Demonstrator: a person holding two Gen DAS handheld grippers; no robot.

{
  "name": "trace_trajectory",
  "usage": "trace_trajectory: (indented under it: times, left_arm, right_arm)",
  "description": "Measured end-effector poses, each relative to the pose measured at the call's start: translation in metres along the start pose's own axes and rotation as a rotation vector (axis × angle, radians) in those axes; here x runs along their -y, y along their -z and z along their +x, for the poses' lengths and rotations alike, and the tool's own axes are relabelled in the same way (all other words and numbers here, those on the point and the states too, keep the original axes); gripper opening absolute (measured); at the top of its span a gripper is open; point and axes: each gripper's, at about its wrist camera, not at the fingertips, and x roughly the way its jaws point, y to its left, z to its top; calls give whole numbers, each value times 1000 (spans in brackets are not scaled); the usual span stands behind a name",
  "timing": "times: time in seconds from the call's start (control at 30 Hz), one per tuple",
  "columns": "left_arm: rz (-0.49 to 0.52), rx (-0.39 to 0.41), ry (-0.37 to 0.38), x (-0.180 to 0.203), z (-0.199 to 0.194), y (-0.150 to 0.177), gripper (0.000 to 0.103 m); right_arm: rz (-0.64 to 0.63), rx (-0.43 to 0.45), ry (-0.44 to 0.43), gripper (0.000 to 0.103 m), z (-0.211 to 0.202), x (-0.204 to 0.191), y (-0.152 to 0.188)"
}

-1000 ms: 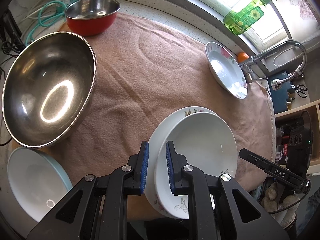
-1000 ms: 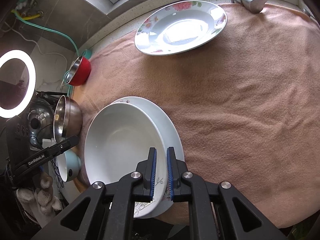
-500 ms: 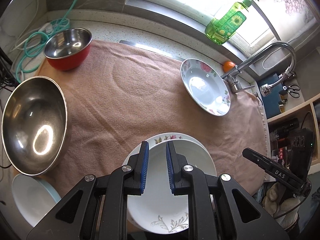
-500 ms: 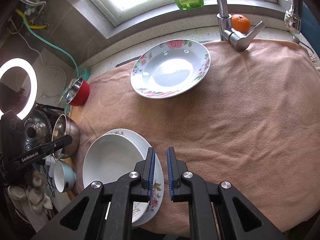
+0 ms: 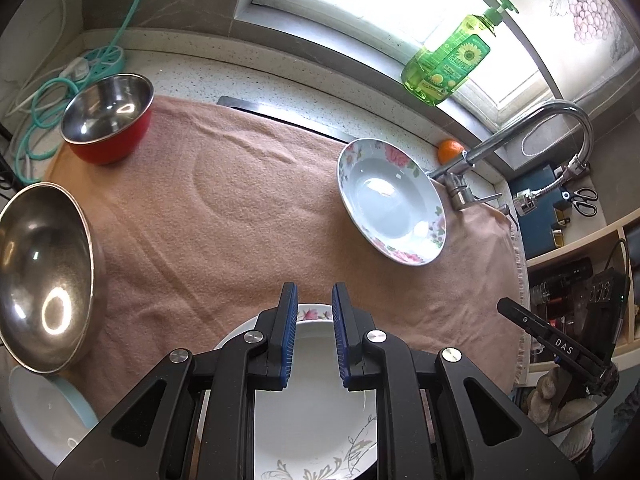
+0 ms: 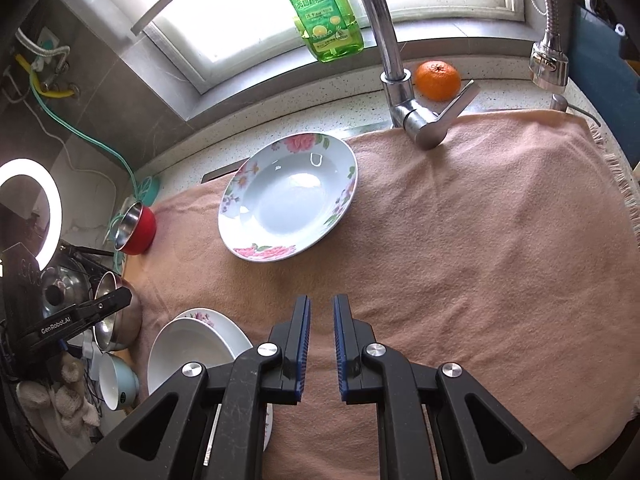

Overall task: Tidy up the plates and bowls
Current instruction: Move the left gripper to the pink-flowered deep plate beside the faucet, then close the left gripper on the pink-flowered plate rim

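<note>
Plates first — white plate (image 5: 316,412) with a grey leaf pattern sits nested on top of a floral-rim plate (image 5: 310,314) at the near edge of the pink towel (image 5: 224,216) that covers the tabletop. Second floral plate (image 6: 288,196) lies alone farther back on the towel, near the faucet (image 6: 416,116), well apart from the stack.

Left tool (image 5: 314,340) hangs above the stack, jaws nearly closed with a narrow gap between the blue pads, nothing gripped. Right tool (image 6: 320,352) is over bare towel to the right of the stack, same state — narrow gap, empty, not touching any plate.

Bowls are all on the left side:
- red bowl (image 5: 108,118) with steel inside, at the far left corner of the towel
- large steel bowl (image 5: 44,276), tilted, at the left edge
- light blue bowl (image 5: 44,412), white inside, just below the steel one, off the towel

Other items: green soap bottle (image 5: 452,64) on the window sill, orange (image 6: 438,80) on the tabletop behind the faucet, ring light (image 6: 30,208) at far left in the right wrist view, scissors (image 5: 584,200) to the right beyond the sink.
</note>
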Motion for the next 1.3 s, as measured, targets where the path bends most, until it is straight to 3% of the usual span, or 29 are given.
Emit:
trace_trajectory:
  times: [0.37, 0.8, 1.3]
  left_arm:
    - [-28, -13, -6, 3, 13, -16, 15]
    - [-34, -51, -5, 21, 55, -53, 15]
    - [-49, -109, -42, 23, 104, -92, 15]
  right_arm:
    - [-13, -38, -34, 11, 16, 13, -27]
    - [30, -31, -64, 11, 38, 29, -67]
    - [164, -76, -124, 11, 88, 56, -92]
